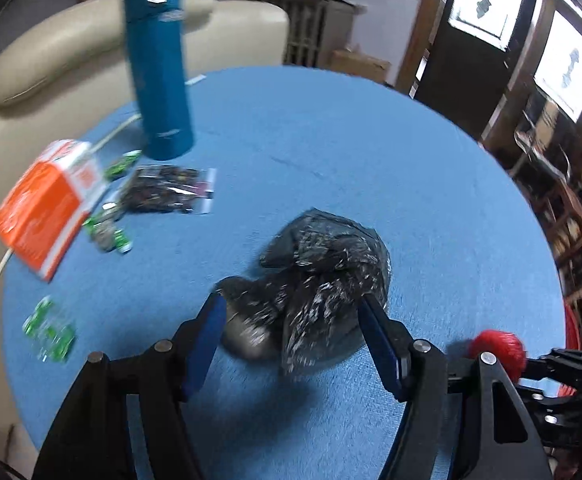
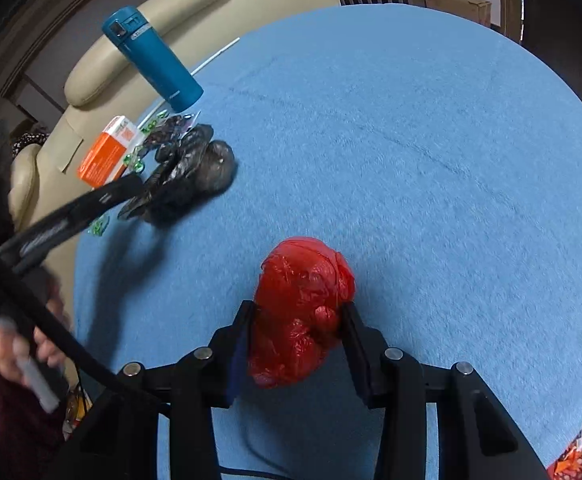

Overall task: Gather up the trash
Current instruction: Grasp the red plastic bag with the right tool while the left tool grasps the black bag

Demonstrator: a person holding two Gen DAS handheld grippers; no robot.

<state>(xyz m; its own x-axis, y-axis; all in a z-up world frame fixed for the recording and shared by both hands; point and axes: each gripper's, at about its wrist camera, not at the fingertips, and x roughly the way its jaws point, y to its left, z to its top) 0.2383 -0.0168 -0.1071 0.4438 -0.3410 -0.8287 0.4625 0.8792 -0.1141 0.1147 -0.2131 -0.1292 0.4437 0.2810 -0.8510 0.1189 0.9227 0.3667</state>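
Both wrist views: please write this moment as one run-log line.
left gripper: open around black bag | right gripper: shut on red bag | blue table: wrappers remaining

Left view smeared: green wrappers [image 1: 49, 330] unreadable (orange box [image 1: 49, 206] print too).

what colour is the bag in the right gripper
Red; the bag sits between the right gripper's fingers, clearest in the right wrist view.
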